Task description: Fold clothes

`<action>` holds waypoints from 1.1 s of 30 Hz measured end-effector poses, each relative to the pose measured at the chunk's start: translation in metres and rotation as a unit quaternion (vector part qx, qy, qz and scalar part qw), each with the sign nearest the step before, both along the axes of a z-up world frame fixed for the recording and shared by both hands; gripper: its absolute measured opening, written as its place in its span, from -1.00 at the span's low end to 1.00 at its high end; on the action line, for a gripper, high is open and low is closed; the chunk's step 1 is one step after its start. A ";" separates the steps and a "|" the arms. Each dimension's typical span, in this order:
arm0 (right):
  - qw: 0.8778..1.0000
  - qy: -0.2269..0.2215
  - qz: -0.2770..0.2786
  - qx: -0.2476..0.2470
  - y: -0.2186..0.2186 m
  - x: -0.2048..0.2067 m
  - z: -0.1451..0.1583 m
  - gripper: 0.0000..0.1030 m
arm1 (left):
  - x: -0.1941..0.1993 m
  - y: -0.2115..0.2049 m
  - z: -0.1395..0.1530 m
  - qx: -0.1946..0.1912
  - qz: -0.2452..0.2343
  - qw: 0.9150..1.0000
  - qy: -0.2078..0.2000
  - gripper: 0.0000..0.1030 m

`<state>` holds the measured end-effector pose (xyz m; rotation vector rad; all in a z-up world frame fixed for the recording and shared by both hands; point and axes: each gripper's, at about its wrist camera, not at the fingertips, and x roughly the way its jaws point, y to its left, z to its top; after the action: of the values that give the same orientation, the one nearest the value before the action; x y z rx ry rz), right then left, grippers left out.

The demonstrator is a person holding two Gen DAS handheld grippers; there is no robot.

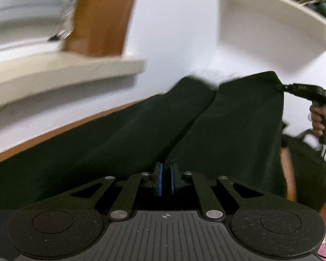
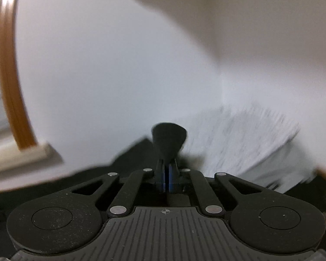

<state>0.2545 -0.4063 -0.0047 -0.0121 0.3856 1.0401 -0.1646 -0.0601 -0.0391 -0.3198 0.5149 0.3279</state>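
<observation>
Even soft light; motion-blurred backgrounds; fisheye bending at edges.

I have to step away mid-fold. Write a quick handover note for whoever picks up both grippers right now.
Left gripper: jaws shut on the near edge of the dark garment, which is stretched out ahead of it.
Right gripper: jaws shut on a far corner of the same garment, bunched just past its tips; the left wrist view shows it pinching that corner at right, held by the person's hand.
Done: garment lifted and spread between both grippers.
Left: no finished fold is visible yet; lay it down, fold it, then release. Views are motion-blurred, so check the grips first.
</observation>
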 end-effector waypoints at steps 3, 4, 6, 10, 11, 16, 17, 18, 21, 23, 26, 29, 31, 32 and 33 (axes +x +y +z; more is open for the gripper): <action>0.999 -0.031 -0.028 -0.027 -0.016 -0.004 0.029 -0.86 | 0.013 -0.018 0.010 0.024 -0.021 0.999 0.002 -0.86; 0.997 -0.033 -0.036 -0.054 -0.012 -0.001 0.029 -0.78 | 0.022 -0.021 0.007 0.037 -0.016 0.999 0.018 -0.86; 0.994 -0.032 -0.053 -0.093 -0.004 0.008 0.015 -0.37 | 0.037 -0.021 -0.006 0.046 -0.002 0.997 0.054 -0.86; 0.992 -0.018 -0.066 -0.109 0.003 0.016 -0.011 -0.19 | 0.045 -0.018 -0.023 0.038 0.005 0.997 0.070 -0.75; 0.992 -0.019 -0.064 -0.105 0.005 0.015 -0.016 -0.05 | 0.045 -0.018 -0.024 0.037 0.006 0.997 0.070 -0.72; 0.995 -0.030 -0.002 -0.100 0.035 0.010 -0.038 0.01 | 0.043 -0.021 -0.025 0.042 -0.002 0.996 0.075 -0.72; 0.993 -0.051 -0.003 -0.109 0.045 0.010 -0.041 0.01 | 0.043 -0.021 -0.027 0.043 -0.002 0.996 0.074 -0.72; 0.990 -0.073 -0.004 -0.122 0.056 0.011 -0.045 0.01 | 0.043 -0.021 -0.028 0.043 -0.002 0.996 0.073 -0.72; 0.981 -0.111 -0.018 -0.160 0.085 0.025 -0.052 0.01 | 0.040 -0.021 -0.029 0.038 -0.001 0.997 0.066 -0.72; 0.978 -0.109 -0.001 -0.176 0.094 0.034 -0.056 -0.01 | 0.039 -0.021 -0.030 0.035 -0.001 0.998 0.061 -0.72; 0.974 -0.112 0.025 -0.194 0.096 0.035 -0.060 -0.68 | 0.038 -0.024 -0.030 0.042 -0.006 0.997 0.059 -0.76; 0.974 -0.122 0.028 -0.190 0.087 0.030 -0.059 -0.97 | 0.037 -0.030 -0.029 0.058 -0.018 0.997 0.052 -0.88; 0.978 -0.137 0.008 -0.159 0.072 0.028 -0.050 -0.97 | 0.032 -0.034 -0.025 0.063 -0.025 0.997 0.036 -0.90; 0.980 -0.137 0.001 -0.141 0.063 0.029 -0.043 -0.97 | 0.029 -0.036 -0.022 0.064 -0.029 0.997 0.026 -0.90; 0.984 -0.131 -0.003 -0.123 0.053 0.031 -0.035 -0.97 | 0.026 -0.038 -0.018 0.064 -0.036 0.997 0.017 -0.90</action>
<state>0.2855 -0.3533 -0.0400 -0.3668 0.2713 0.9654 -0.1390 -0.0986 -0.0572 -0.1713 0.5341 0.2955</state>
